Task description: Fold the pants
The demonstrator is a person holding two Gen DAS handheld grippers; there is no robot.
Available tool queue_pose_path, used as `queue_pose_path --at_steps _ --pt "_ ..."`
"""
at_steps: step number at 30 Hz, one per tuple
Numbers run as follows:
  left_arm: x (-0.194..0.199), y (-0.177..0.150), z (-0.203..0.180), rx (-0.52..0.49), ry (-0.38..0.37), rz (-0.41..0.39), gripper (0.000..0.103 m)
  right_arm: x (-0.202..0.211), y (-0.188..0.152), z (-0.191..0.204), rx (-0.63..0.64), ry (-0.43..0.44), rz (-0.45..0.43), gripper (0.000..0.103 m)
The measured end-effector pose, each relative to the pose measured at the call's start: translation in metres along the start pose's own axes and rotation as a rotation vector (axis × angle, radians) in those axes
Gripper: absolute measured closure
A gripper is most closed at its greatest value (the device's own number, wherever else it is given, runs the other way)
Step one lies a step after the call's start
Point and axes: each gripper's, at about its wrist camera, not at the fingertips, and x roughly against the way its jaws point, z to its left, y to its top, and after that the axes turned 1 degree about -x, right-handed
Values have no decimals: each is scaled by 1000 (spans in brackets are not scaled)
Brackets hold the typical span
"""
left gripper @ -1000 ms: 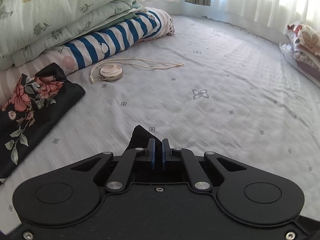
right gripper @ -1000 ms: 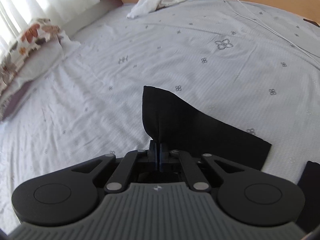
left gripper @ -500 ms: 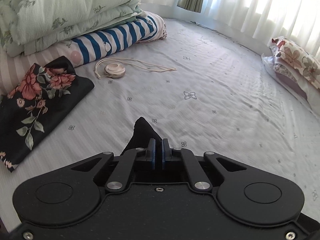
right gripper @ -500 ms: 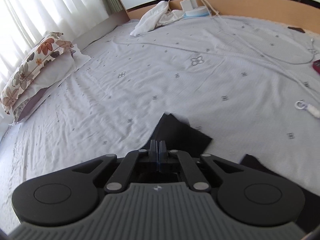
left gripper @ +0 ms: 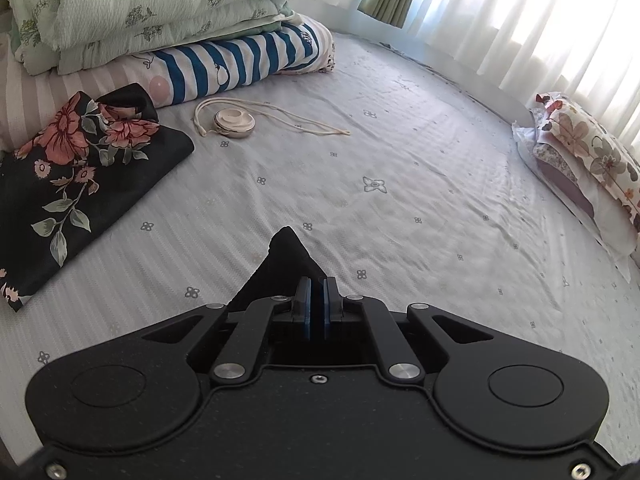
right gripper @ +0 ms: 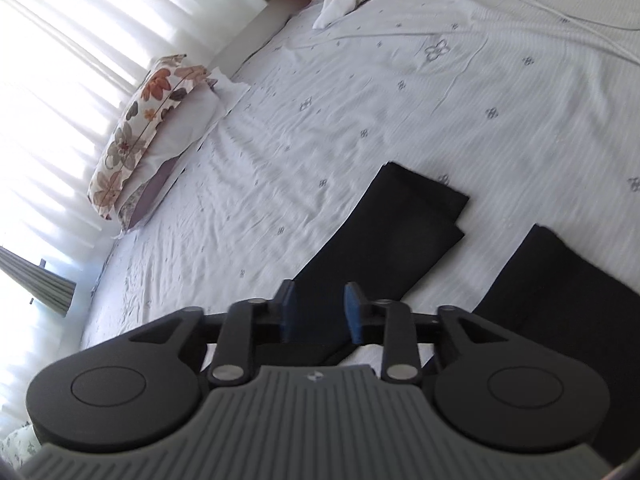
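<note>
Evidently a fold is partway laid: in the right wrist view the black pants [right gripper: 384,236] lie flat on the bedsheet [right gripper: 360,92], one leg end doubled over, a second dark panel beside it. The right gripper [right gripper: 320,308] is opening, its pads clear of the cloth below. The left gripper [left gripper: 316,300] is clamped on a peaked corner of the pants [left gripper: 286,264] (raised off the sheet). That corner remains to be laid down, and further folds probably remain.
</note>
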Motion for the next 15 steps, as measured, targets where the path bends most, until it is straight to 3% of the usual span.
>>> queue_pose_path --at_steps 4,9,15 --pt "-4 1 3 15 3 8 98 -21 -15 1 -19 12 77 62" --pt "-7 1 2 10 9 11 98 -53 -46 18 -81 159 239 61" --pt "-11 3 2 20 5 16 98 -86 -77 54 -8 102 330 60"
